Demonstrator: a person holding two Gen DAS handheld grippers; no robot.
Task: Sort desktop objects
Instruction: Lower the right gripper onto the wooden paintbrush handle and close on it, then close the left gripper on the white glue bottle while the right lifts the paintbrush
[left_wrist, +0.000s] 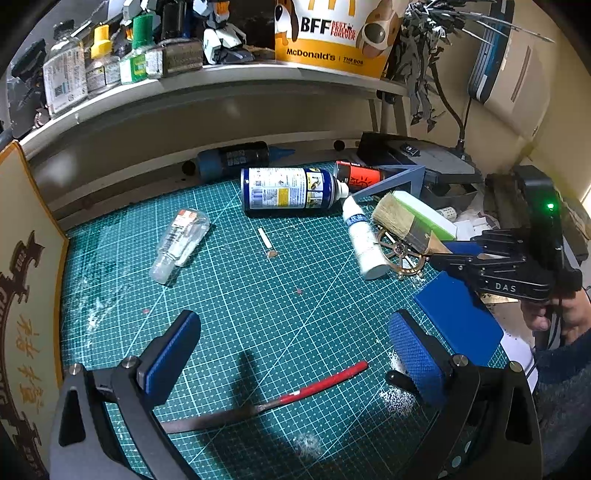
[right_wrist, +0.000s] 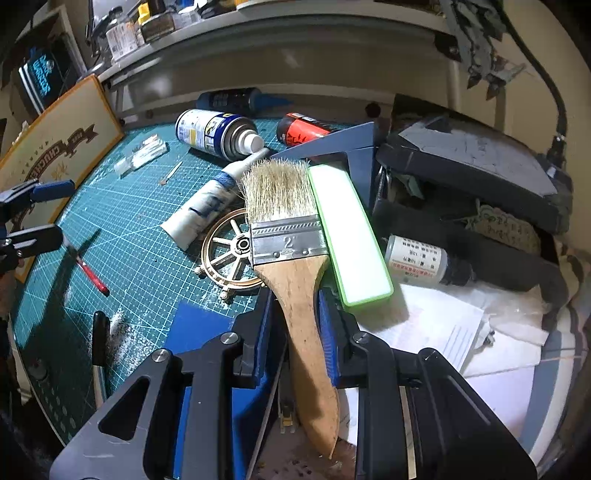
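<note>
**A:** Which step is in hand?

**B:** The pickup of the paintbrush (right_wrist: 291, 251), I'd judge. The right tongs (right_wrist: 295, 321) are closing narrow around its wooden handle, blue pads pressing on either side. The brush is lying on the right side of the surface (left_wrist: 229, 295), its ferrule resting over the brass ship's wheel (right_wrist: 229, 254) and just beside the green-edged block (right_wrist: 351, 236), bristles pointing toward the spray can (right_wrist: 218, 134).

**A:** And the left tongs (left_wrist: 295, 354)?

**B:** They are standing wide and holding nothing, hovering above the cutting mat with the red-handled file (left_wrist: 317, 384) lying between and below the pads. I'm reading that as the likely next target.

**A:** What is the next move calling for?

**B:** A clean lift, I think. The brush head is overlapping the wheel and crowding the white tube (right_wrist: 207, 206), so raising it straight up before carrying it off should be keeping those from being dragged along.

**A:** How are the hands posed?

**B:** Both are pointing steeply down at the surface. From the left view, the right tongs are reaching in from the right edge, a hand (left_wrist: 554, 314) gripping the handle behind them.
</note>
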